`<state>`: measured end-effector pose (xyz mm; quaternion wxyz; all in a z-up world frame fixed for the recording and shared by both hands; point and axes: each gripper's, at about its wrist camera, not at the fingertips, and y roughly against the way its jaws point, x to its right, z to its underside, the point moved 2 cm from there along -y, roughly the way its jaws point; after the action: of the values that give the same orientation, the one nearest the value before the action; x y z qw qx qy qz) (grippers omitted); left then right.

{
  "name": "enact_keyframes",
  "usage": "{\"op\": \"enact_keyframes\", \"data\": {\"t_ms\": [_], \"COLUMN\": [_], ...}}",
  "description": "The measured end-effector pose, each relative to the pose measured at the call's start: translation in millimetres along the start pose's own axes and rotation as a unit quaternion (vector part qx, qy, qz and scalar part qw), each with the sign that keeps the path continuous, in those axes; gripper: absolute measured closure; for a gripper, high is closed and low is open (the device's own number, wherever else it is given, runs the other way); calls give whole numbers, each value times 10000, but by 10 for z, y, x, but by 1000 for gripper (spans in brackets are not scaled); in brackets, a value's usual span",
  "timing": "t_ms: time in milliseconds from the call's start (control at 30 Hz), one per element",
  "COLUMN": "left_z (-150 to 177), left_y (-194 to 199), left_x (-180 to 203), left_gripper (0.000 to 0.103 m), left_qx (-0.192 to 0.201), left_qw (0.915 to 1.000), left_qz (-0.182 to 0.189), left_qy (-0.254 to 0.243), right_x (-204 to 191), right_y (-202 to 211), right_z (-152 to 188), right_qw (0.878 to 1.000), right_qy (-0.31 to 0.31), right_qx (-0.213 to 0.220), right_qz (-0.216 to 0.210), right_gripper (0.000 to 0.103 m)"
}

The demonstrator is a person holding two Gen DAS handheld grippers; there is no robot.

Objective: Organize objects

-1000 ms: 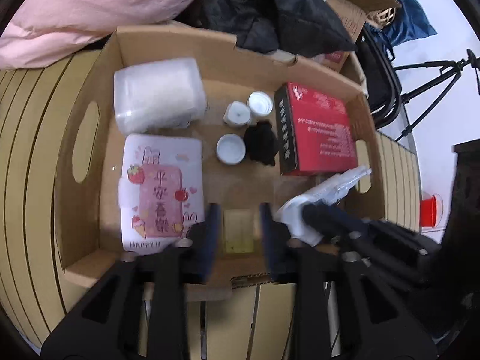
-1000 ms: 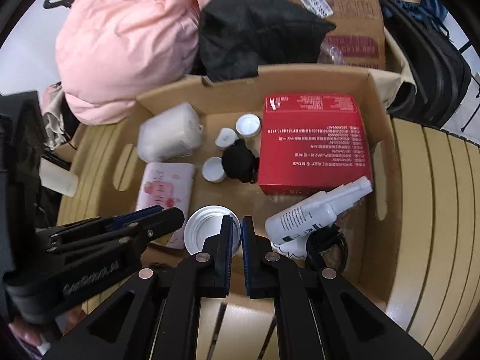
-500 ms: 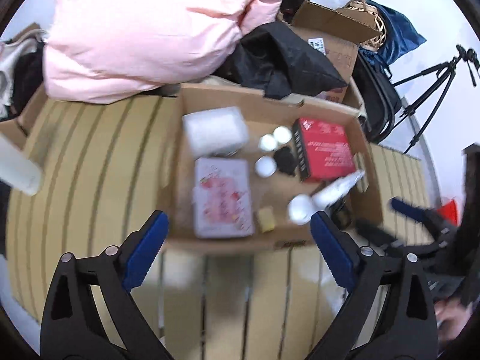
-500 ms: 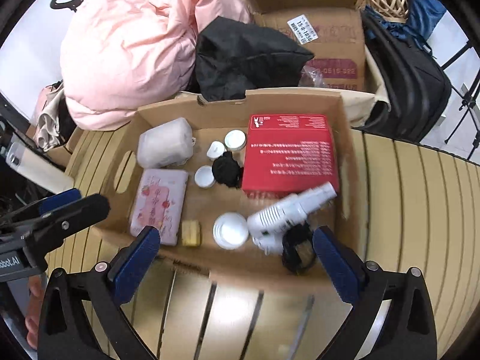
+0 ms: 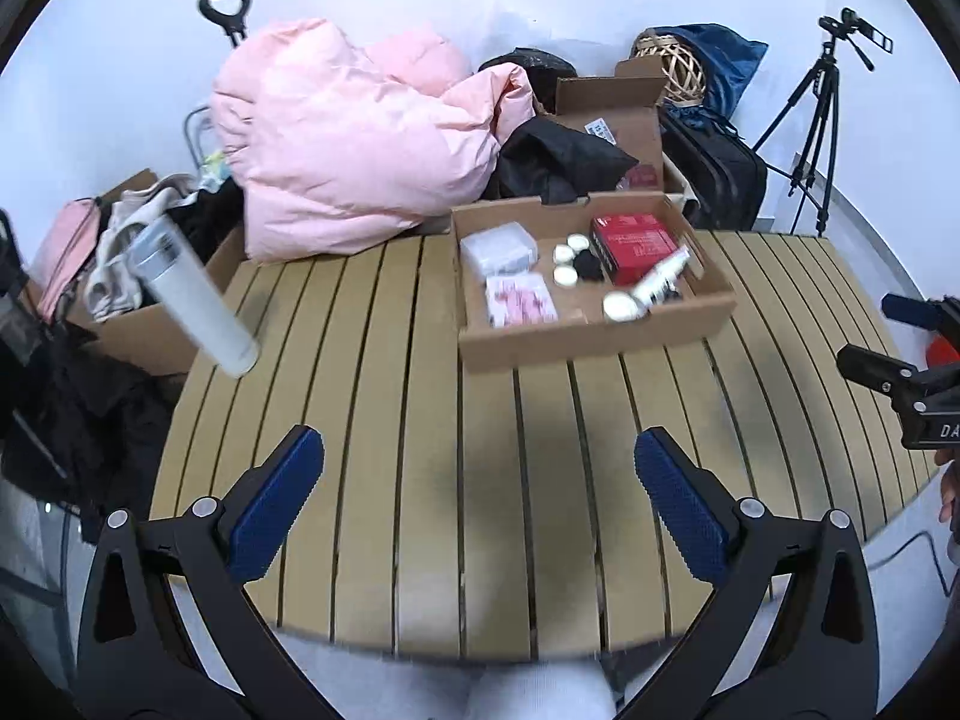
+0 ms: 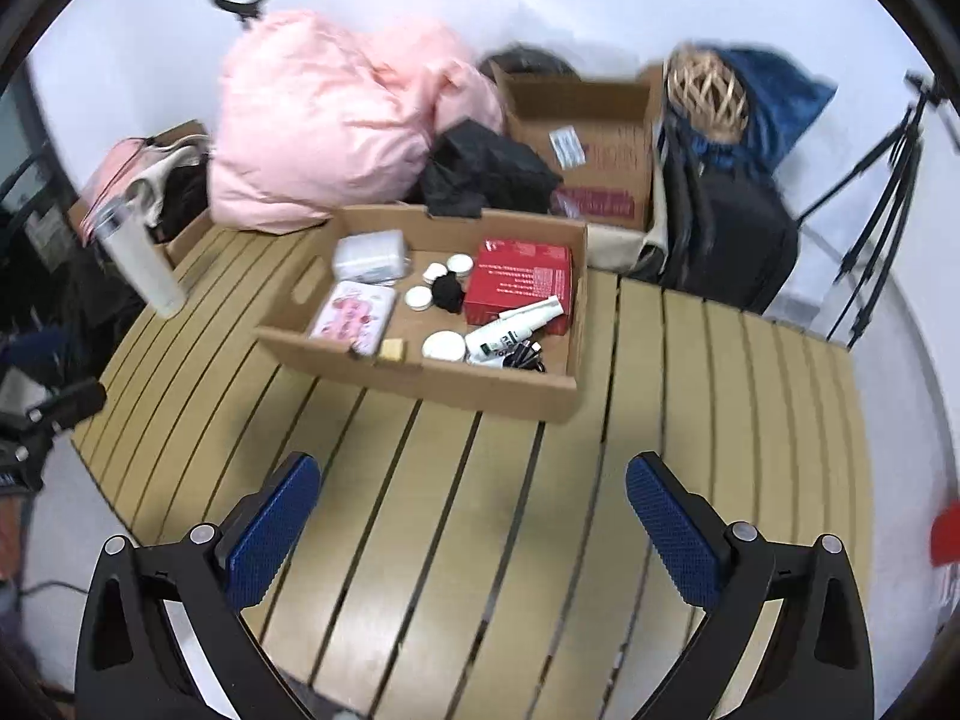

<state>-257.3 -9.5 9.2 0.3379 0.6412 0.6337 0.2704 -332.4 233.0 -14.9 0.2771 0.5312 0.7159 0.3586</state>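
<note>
**Both tongs backed off, box looks packed**

Cardboard box (image 6: 420, 381) sat mid-table w/ red carton (image 6: 519, 282), spray bottle (image 6: 510, 330), white lid (image 6: 443, 347), pink pack (image 6: 355, 315) all inside. A sec earlier both tongs were down in it, right one pinched shut by the lid; now left gripper (image 5: 480, 510) & right gripper (image 6: 474, 519) hung wide open, empty, well back over table (image 6: 480, 540). Prob. sorting done.

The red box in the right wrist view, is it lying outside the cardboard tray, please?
No, the red box lies inside the cardboard tray, against its far wall.
</note>
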Motion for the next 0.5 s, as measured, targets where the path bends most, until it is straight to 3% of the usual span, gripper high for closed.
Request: {"op": "enact_keyframes", "data": {"t_ms": [167,333,500], "left_z": [568,1145,1716], "left_y": [525,873,1013], "left_x": [20,43,91], "left_gripper": [0,0,0], "left_qx": [370,646,565], "left_qw": [9993,9973,9972], "left_qz": [-20,-66,88], "left_qy": [52,353,487], "right_x": [-339,-632,-940], "right_y": [600,979,1169], "right_z": [602,1222,1885], "right_qw": [9988,9976,9972], "right_qy": [155,46,-14], "right_qx": [453,685,748], "right_qz": [122,-71,50], "right_gripper": [0,0,0]}}
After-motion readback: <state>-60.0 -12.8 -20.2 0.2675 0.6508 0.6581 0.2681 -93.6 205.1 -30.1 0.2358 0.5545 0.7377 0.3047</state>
